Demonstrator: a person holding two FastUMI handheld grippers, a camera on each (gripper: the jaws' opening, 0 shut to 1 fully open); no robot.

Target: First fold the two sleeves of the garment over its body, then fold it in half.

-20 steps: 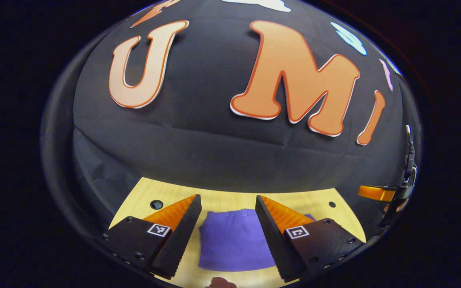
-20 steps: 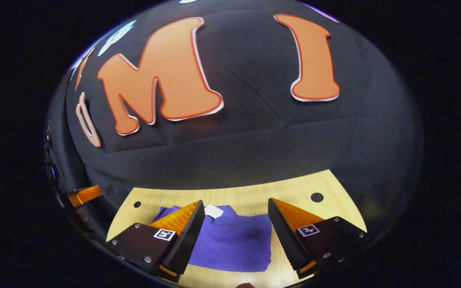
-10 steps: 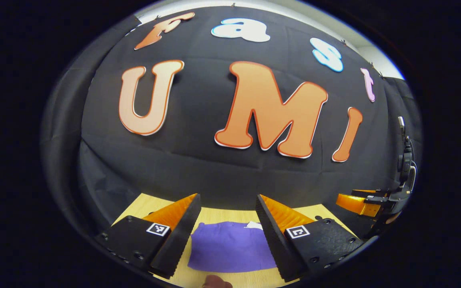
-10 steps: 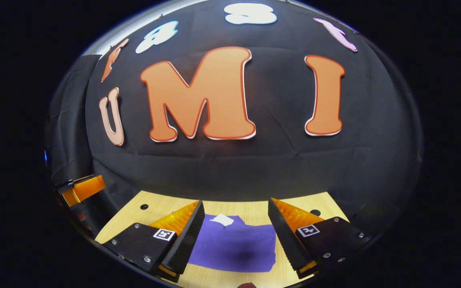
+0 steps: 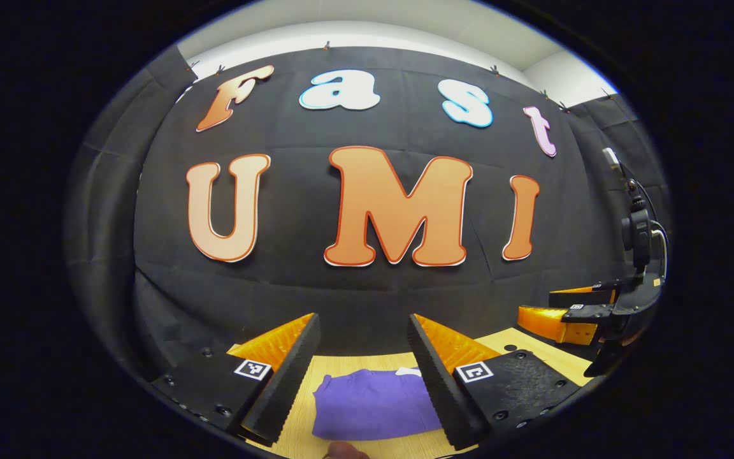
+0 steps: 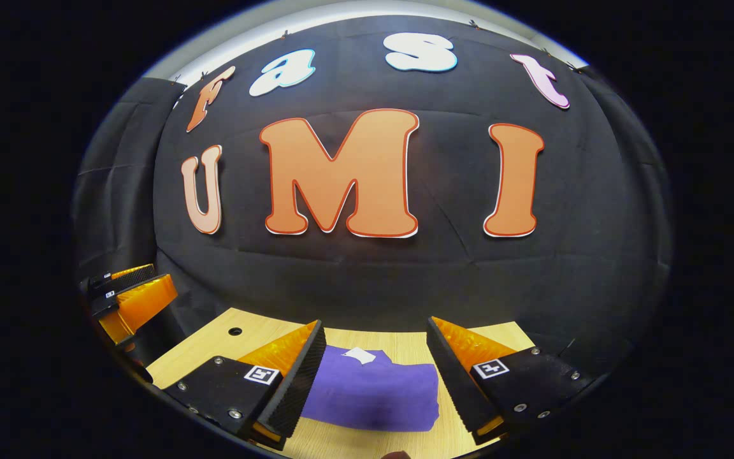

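1. The jaws of the left gripper (image 5: 364, 373) and of the right gripper (image 6: 373, 379) are held apart, with nothing between them.
2. The purple garment (image 6: 370, 398) lies folded into a compact block on the worktop (image 6: 214, 347), below both grippers.
3. A risk is judged: the thick fold may spring open if it was not pressed flat.
4. Compared with one second ago, both grippers have been lifted and tilted upward; the garment is seen smaller and lower.

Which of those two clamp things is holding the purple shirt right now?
Neither. The left hand-held gripper and the right hand-held gripper both hang open above the folded purple shirt, which lies alone on the wooden table.
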